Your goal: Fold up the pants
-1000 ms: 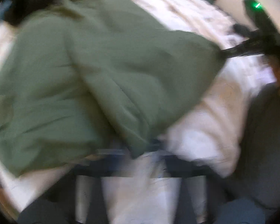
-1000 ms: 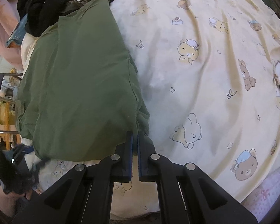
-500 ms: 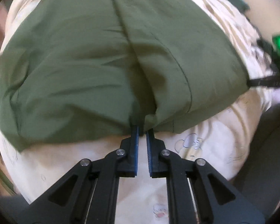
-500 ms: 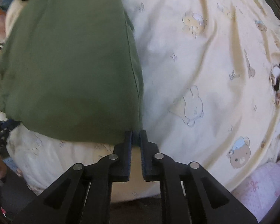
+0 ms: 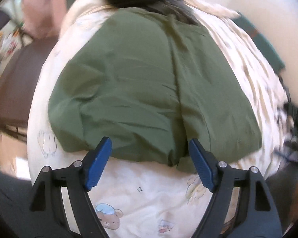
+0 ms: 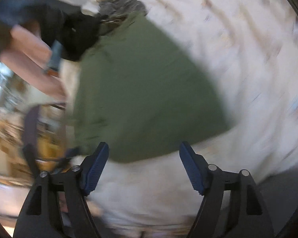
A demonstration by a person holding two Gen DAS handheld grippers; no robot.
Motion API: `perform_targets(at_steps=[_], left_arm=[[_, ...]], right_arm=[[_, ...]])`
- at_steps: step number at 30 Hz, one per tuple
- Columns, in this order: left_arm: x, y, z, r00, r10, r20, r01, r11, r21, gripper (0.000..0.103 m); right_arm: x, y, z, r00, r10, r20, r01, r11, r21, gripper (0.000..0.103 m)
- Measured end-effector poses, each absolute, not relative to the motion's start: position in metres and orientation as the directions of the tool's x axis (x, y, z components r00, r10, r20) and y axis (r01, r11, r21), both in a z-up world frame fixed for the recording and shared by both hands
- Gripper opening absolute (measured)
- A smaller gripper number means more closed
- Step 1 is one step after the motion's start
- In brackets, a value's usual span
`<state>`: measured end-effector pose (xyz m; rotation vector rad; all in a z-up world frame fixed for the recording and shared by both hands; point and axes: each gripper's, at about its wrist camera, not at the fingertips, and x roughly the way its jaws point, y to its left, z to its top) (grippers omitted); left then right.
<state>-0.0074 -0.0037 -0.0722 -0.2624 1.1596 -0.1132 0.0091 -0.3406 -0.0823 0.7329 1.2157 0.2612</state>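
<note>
Left gripper [image 5: 150, 160] gapes wide, blue pads [image 5: 98, 163] apart, nothing between them, the near hem of the green pants [image 5: 149, 91] lying just past the tips at twelve o'clock. Right gripper [image 6: 144, 163] is spread just as wide and empty too, with the pants at eleven to twelve o'clock of its tips.

The pants lie as a compact green block on the cartoon-print bedsheet [image 5: 149, 194], so I judge one fold is laid down and both tools are free of the cloth. The next move calls for a fresh grip on an edge or corner, both sides matched, to bring the block over on itself again.

The left view is the sharper one: it shows the centre seam, the wrinkles and the bear print. The right view is smeared with blur, but it alone shows a dark heap of clothes [image 6: 73, 33] at ten o'clock beyond the pants.
</note>
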Motion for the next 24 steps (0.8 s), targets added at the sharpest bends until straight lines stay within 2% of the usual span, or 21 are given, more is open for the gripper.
perform_targets(at_steps=[3,5,7,10,15,21,24], left_arm=[[-0.007,0.001,-0.076,0.388,-0.238,-0.89,-0.085,0.953,-0.292,0.077],[-0.006,0.001,-0.076,0.396,-0.236,-0.887,-0.093,0.951,-0.294,0.077],[-0.006,0.001,-0.075,0.41,-0.228,-0.883,-0.095,0.952,-0.29,0.077],[-0.007,0.002,-0.074,0.427,-0.211,-0.879,-0.089,0.958,-0.273,0.077],[-0.009,0.005,-0.071,0.453,-0.182,-0.873,-0.075,0.968,-0.241,0.077],[-0.009,0.002,-0.075,0.452,-0.201,-0.869,-0.057,0.966,-0.253,0.077],[-0.008,-0.002,-0.079,0.443,-0.199,-0.874,-0.047,0.969,-0.244,0.077]], right_arm=[[-0.005,-0.308,-0.132,0.345,0.698,-0.627,0.29,0.556,0.779,0.076],[-0.007,-0.287,-0.167,0.337,0.743,-0.579,0.34,0.477,0.81,0.076],[-0.005,-0.274,-0.195,0.354,0.737,-0.576,0.39,0.443,0.807,0.076],[-0.004,-0.281,-0.211,0.479,0.632,-0.609,0.457,0.413,0.788,0.071],[-0.006,-0.33,-0.193,0.687,0.437,-0.581,0.474,0.337,0.814,0.07],[0.002,-0.374,-0.182,0.752,0.252,-0.609,0.536,0.305,0.787,0.074],[0.012,-0.389,-0.197,0.728,0.268,-0.631,0.574,0.266,0.775,0.073]])
